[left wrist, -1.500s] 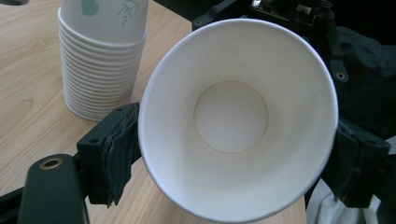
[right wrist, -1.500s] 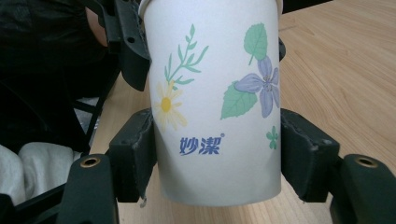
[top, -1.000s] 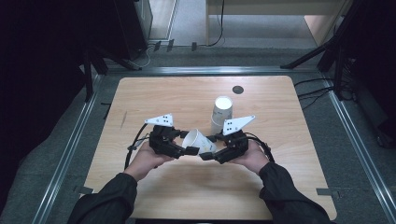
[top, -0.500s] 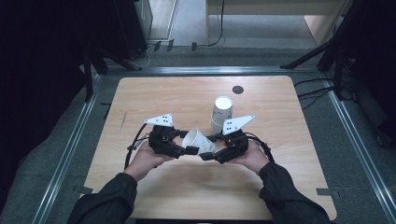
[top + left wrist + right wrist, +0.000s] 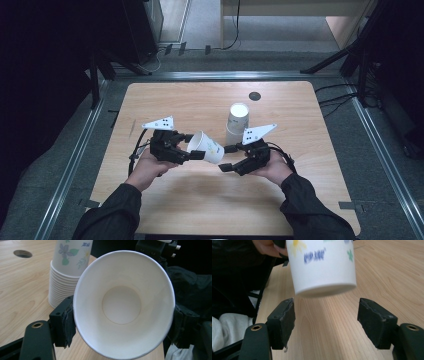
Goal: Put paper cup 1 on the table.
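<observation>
Though cup bears blue writing, blur defeats reading.

We can read no words, brands or numbers. The cup bears blue marks, too blurred to read. The grey plates beside the cup stack carry black dots, not writing.

Showing matt white paper on the cup and stack of cups, smooth pale wood-grain on the table, rough black pads.
</observation>
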The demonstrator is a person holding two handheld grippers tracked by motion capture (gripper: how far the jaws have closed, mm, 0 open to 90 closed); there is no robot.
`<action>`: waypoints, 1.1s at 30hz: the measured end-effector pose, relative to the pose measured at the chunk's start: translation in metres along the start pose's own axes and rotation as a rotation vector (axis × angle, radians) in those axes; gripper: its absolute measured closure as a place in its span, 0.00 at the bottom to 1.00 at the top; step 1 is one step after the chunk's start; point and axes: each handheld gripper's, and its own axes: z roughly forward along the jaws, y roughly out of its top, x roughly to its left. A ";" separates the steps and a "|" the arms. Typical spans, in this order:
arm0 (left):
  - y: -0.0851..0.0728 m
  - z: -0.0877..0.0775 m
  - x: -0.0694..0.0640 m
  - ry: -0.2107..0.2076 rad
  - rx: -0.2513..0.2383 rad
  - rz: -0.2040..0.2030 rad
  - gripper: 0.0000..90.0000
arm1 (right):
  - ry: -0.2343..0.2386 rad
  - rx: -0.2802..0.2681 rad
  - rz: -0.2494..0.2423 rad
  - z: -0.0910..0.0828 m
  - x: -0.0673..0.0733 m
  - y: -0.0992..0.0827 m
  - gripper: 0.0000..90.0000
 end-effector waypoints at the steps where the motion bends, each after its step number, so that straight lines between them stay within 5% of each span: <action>1: 0.000 -0.001 0.000 0.005 0.003 -0.001 0.25 | 0.000 0.000 0.000 0.000 0.000 0.000 0.34; 8: 0.002 -0.013 0.003 0.075 0.068 0.028 0.25 | -0.060 0.033 0.007 -0.009 -0.002 -0.004 0.35; 28: 0.018 -0.056 0.030 0.345 0.271 0.037 0.25 | -0.120 0.055 0.012 -0.021 -0.008 -0.014 0.35; 33: 0.024 -0.062 0.037 0.385 0.312 0.024 0.25 | -0.127 0.068 0.025 -0.021 -0.010 -0.016 0.35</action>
